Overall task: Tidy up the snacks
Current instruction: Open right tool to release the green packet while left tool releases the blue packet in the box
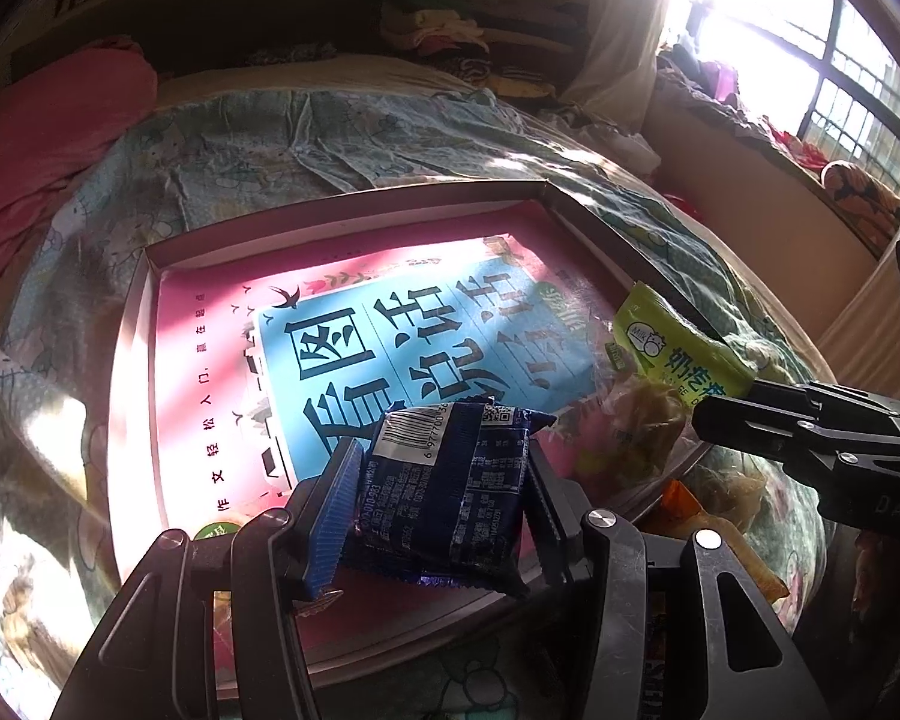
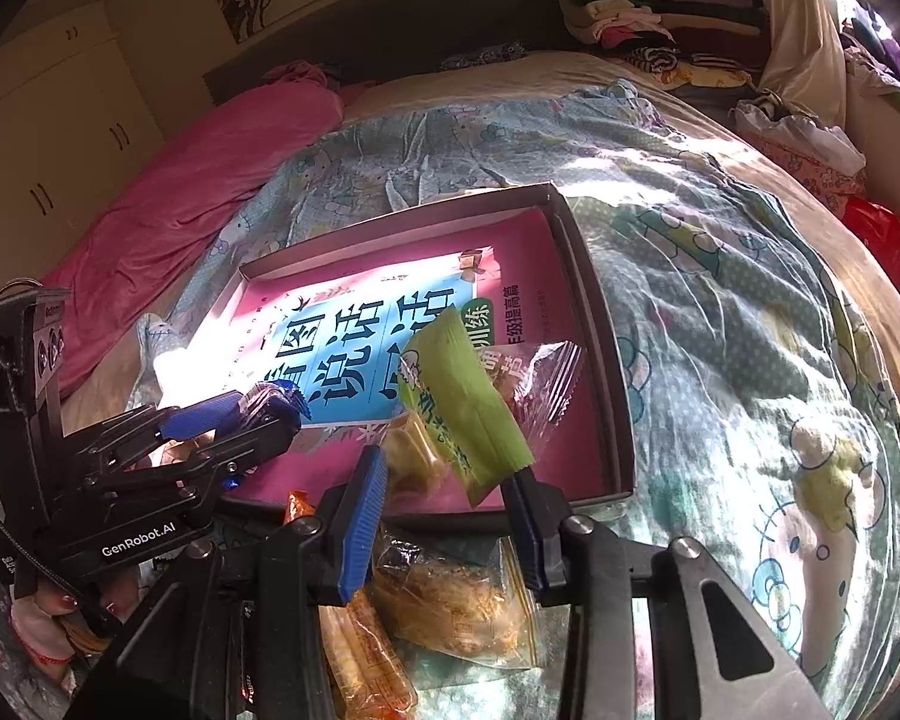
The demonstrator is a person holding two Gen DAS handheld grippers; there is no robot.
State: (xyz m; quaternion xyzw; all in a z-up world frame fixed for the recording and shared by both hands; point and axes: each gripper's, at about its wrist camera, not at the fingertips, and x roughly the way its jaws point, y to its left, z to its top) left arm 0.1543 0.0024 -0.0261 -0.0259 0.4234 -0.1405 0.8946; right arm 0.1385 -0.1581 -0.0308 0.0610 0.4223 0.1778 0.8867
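A shallow dark-rimmed box (image 1: 342, 201) (image 2: 600, 324) lies on the bed with a pink and blue book (image 1: 222, 360) (image 2: 354, 360) flat inside it. My left gripper (image 1: 444, 456) (image 2: 240, 414) is shut on a dark blue snack packet (image 1: 450, 498) (image 2: 276, 399), held over the box's near edge. My right gripper (image 2: 447, 471) (image 1: 750, 414) stands open at the box's near right corner. A green milk-snack packet (image 2: 462, 408) (image 1: 672, 354) leans between its fingers, its lower end against the right finger only. A clear-wrapped pastry (image 2: 411, 456) (image 1: 642, 420) lies beside it.
More snacks lie on the quilt under the right gripper: a clear bag of brown pastry (image 2: 450, 594) and orange packets (image 2: 360, 648). Another clear wrapper (image 2: 546, 378) sits in the box. A pink blanket (image 2: 210, 180) lies left, clothes (image 2: 618, 18) behind, and a hand (image 2: 48, 606) holds the left gripper.
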